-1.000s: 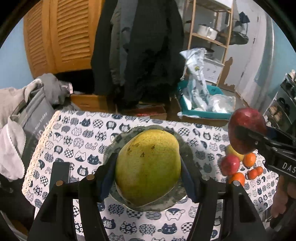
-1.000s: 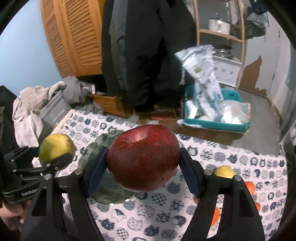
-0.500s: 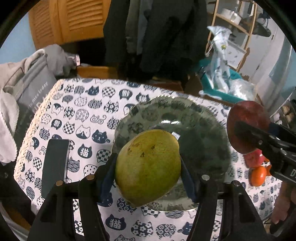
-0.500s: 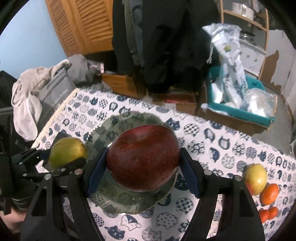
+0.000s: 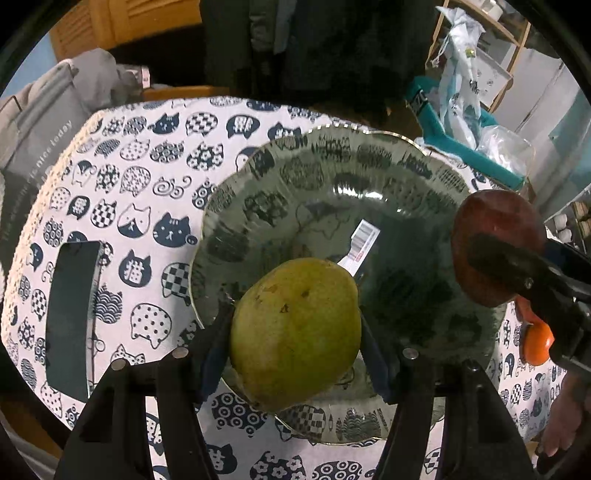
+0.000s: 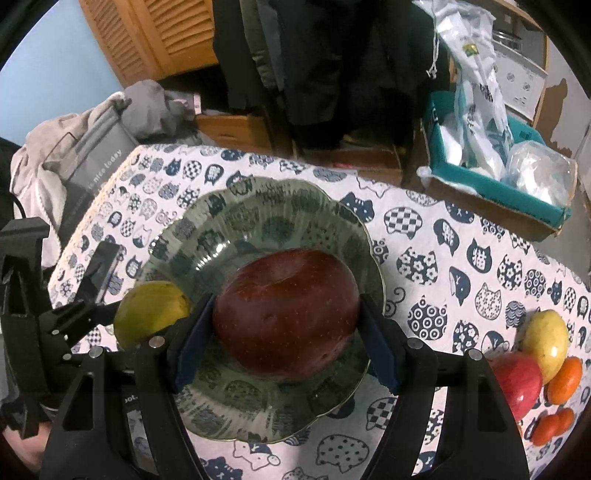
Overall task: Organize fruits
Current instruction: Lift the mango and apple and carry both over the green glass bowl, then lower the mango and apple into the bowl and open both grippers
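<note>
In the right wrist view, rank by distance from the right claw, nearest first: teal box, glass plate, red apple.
1. Red apple, clamped in the right claw.
2. Glass plate, directly beneath on the table.
3. Teal box, off the table, upper right.

This is a lived-in room of a home, cluttered rather than staged. The tabletop wears a white cloth printed with navy cat heads, and a green glass plate sits on it with loose fruit nearby. Behind, dark coats hang beside louvred wooden closet doors against a pale blue wall. A heap of grey clothing and a tote bag slumps at the table's edge. On the floor stands a teal-lined cardboard box stuffed with plastic bags (groceries, by the look), and a wooden shelf unit stands in the far corner.
</note>
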A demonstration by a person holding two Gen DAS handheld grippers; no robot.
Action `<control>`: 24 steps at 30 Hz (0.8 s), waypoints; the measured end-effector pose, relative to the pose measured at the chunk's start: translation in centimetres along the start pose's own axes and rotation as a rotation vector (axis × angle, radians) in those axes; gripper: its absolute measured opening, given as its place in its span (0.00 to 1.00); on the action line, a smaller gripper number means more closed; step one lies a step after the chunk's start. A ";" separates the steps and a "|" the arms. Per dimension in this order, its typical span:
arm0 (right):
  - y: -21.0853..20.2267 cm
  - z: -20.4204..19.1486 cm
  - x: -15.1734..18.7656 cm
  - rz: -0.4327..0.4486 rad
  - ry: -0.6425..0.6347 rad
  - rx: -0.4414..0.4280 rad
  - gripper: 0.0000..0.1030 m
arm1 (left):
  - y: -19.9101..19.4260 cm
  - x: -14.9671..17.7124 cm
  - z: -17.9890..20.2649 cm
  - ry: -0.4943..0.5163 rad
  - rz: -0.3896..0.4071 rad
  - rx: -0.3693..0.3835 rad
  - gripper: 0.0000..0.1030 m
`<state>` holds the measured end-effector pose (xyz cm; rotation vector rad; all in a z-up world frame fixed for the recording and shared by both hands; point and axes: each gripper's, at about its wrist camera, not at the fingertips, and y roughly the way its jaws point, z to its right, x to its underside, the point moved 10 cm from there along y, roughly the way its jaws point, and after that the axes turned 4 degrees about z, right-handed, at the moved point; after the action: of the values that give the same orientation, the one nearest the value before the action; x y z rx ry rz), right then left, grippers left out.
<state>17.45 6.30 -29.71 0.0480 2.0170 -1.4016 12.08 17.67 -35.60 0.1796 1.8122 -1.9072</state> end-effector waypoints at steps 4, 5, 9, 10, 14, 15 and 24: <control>0.5 0.3 0.4 -0.014 0.006 -0.002 0.73 | 0.8 0.4 0.0 0.001 -0.022 0.000 0.64; 0.6 0.3 0.4 -0.014 0.009 -0.002 0.73 | 1.0 0.4 0.0 0.001 -0.026 0.001 0.64; 0.7 0.4 0.4 -0.016 0.016 -0.003 0.73 | 1.7 0.9 0.2 0.000 -0.055 0.007 0.64; 0.7 0.4 0.4 -0.015 0.016 -0.004 0.73 | 1.9 1.0 0.3 0.001 -0.061 0.010 0.64; 0.7 0.5 0.4 -0.014 0.019 -0.005 0.73 | 2.6 1.4 0.7 0.018 -0.074 0.007 0.64; 0.6 0.5 0.3 -0.013 0.021 -0.004 0.73 | 2.6 1.3 0.8 0.025 -0.070 -0.001 0.64; 0.6 0.6 -0.2 -0.008 0.039 -0.014 0.74 | 0.7 0.1 1.0 0.022 -0.011 0.013 0.73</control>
<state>18.10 6.11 -30.19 0.0617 2.0603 -1.4018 12.56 16.71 -36.17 0.1961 1.8197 -1.9321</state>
